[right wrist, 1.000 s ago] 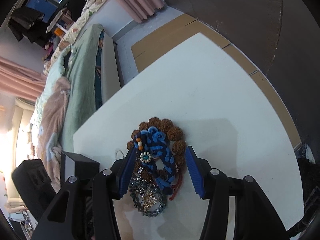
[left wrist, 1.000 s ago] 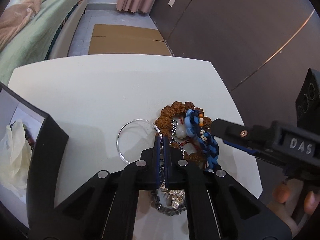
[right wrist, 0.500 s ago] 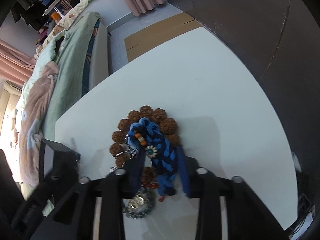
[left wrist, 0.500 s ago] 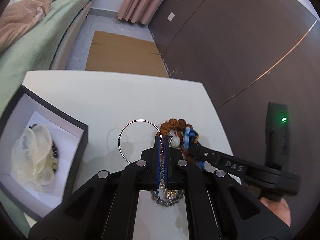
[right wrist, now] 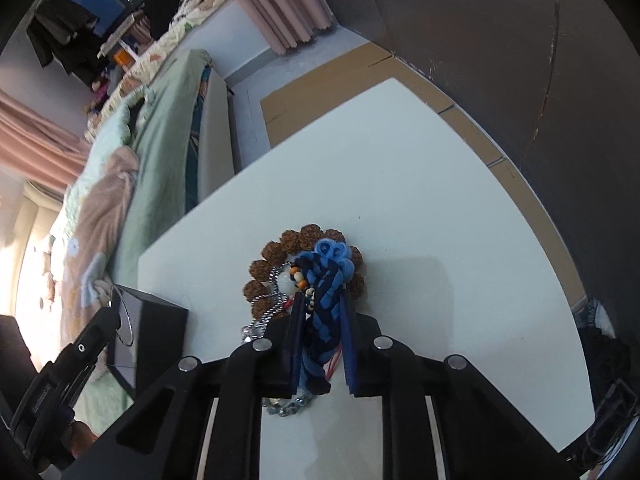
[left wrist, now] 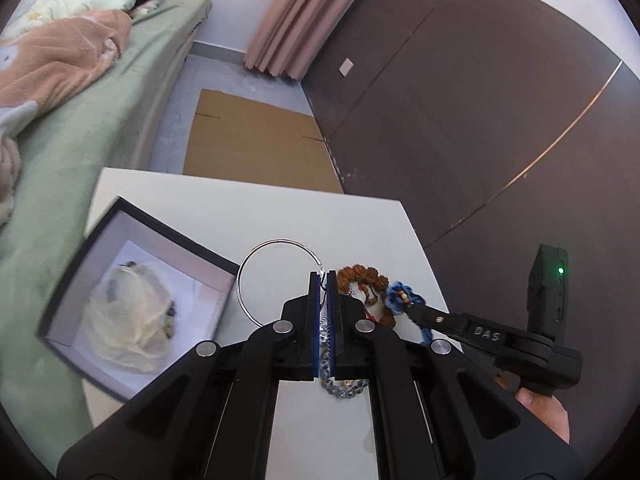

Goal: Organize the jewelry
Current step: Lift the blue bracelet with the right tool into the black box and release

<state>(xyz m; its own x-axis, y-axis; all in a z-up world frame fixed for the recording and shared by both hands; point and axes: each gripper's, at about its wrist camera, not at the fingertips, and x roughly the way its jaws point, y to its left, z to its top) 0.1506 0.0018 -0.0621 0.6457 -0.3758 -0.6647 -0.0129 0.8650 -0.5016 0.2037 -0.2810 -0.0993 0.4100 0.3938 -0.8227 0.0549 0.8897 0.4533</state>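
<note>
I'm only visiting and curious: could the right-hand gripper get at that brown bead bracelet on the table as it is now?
Probably not directly. The right gripper is closed on the blue braided bracelet, which lies over the brown bead bracelet; a silver chain also crosses it. It would have to move the blue one away first.

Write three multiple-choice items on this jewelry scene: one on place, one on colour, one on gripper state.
1. Where is the black box?
A. left of the jewelry pile
B. on the bed
C. on the cardboard

2. What colour is the braided bracelet?
A. red
B. blue
C. green

3. How are the right gripper fingers?
A. wide open, empty
B. out of view
C. shut on the braided bracelet

Answers: 1 A, it sits on the white table left of the pile. 2 B, its cords are blue. 3 C, both fingers press the braid.
</note>
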